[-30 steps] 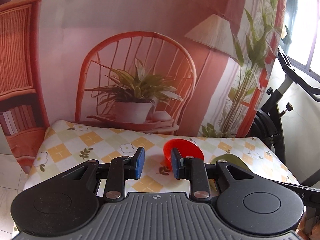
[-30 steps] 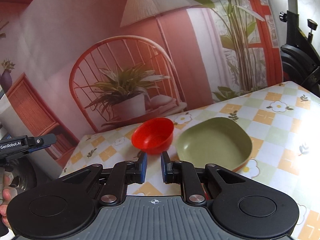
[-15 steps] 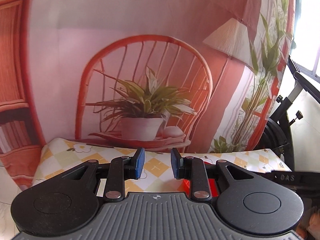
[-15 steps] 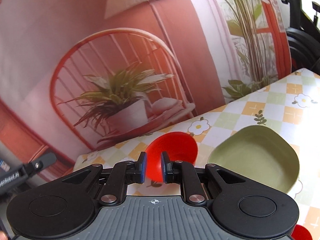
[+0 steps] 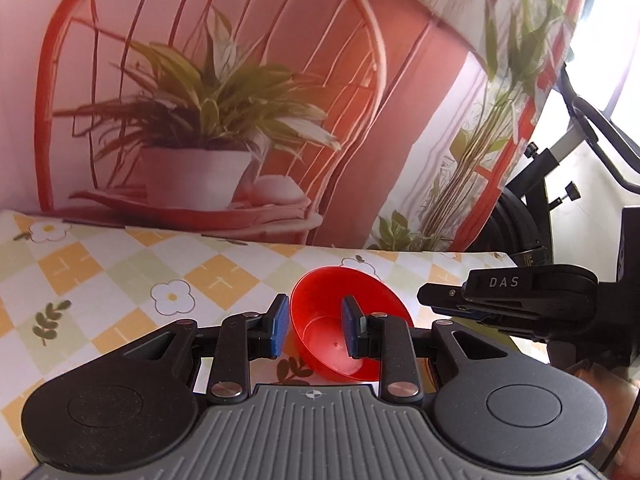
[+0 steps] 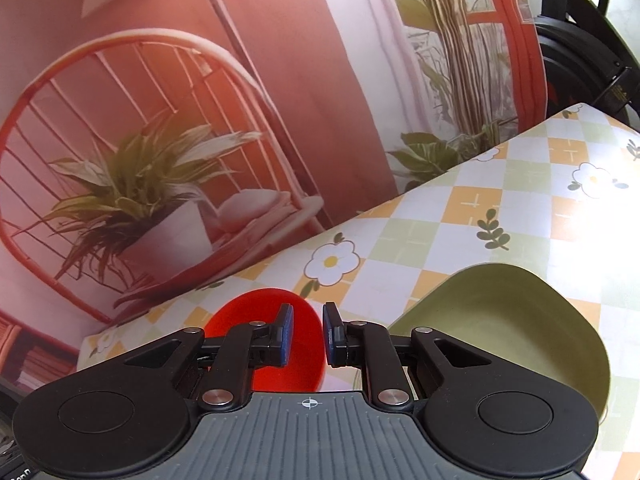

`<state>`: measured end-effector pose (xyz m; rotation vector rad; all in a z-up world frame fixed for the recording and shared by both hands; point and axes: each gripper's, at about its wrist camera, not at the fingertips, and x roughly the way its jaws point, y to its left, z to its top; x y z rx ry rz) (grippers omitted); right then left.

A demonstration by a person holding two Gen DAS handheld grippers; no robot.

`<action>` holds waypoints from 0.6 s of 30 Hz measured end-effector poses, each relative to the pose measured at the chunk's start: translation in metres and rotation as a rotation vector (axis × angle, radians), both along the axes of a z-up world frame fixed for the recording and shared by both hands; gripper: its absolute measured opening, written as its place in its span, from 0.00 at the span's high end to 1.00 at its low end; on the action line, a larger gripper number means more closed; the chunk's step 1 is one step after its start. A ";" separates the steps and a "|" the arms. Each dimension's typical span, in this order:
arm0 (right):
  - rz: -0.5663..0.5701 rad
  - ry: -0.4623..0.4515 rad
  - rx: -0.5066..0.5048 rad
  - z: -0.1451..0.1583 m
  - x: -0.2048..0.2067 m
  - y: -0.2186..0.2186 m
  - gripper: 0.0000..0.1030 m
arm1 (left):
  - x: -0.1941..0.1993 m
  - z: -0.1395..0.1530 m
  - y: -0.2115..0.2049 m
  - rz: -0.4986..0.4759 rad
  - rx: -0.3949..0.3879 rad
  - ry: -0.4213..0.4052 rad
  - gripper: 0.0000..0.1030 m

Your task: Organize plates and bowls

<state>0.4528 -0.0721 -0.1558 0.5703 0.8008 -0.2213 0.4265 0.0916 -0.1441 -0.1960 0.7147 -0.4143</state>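
Two grippers close on one red bowl (image 5: pixel 340 332) — neither grips it yet.

The left gripper (image 5: pixel 314 326) has its fingers apart astride the bowl's near-left rim; the right gripper (image 6: pixel 306 334), narrowly parted, is empty. Best clamp the rim squarely. Right of the bowl, one green plate (image 6: pixel 516 320) sits on the desk (image 5: pixel 120 280).

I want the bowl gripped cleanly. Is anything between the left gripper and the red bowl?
Nothing visible. The left gripper is open, its pads straddling the near rim of the red bowl. The right gripper sits off to the side.
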 end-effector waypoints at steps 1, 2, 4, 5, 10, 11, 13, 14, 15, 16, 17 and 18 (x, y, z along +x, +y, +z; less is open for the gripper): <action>0.002 0.006 0.000 -0.002 0.002 0.000 0.84 | 0.003 -0.003 -0.001 0.004 -0.001 0.009 0.72; 0.004 0.013 -0.002 -0.005 0.004 -0.001 0.84 | 0.006 -0.006 -0.001 0.008 -0.003 0.019 0.72; 0.011 0.025 -0.006 -0.010 0.007 0.000 0.83 | 0.012 -0.011 -0.003 0.010 -0.008 0.035 0.72; 0.014 0.030 -0.008 -0.012 0.008 0.000 0.83 | 0.014 -0.013 -0.004 0.009 -0.009 0.042 0.72; 0.016 0.060 -0.002 -0.023 0.012 0.000 0.82 | 0.019 -0.022 -0.009 0.002 -0.007 0.070 0.72; 0.020 0.064 -0.001 -0.024 0.013 0.000 0.82 | 0.020 -0.024 -0.010 -0.002 -0.007 0.075 0.72; 0.030 0.066 -0.003 -0.026 0.013 0.002 0.82 | 0.020 -0.028 -0.012 -0.004 -0.003 0.082 0.72; 0.034 0.066 0.000 -0.027 0.013 0.002 0.83 | 0.021 -0.030 -0.013 -0.004 -0.005 0.086 0.72; 0.039 0.067 0.003 -0.028 0.013 0.003 0.83 | 0.021 -0.031 -0.014 -0.002 -0.008 0.089 0.72; 0.044 0.068 0.004 -0.028 0.013 0.004 0.83 | 0.021 -0.032 -0.014 -0.001 -0.011 0.092 0.72; 0.048 0.069 0.003 -0.029 0.013 0.005 0.83 | 0.020 -0.033 -0.013 -0.001 -0.015 0.095 0.73; 0.052 0.070 0.003 -0.029 0.012 0.006 0.84 | 0.020 -0.034 -0.014 -0.004 -0.018 0.097 0.74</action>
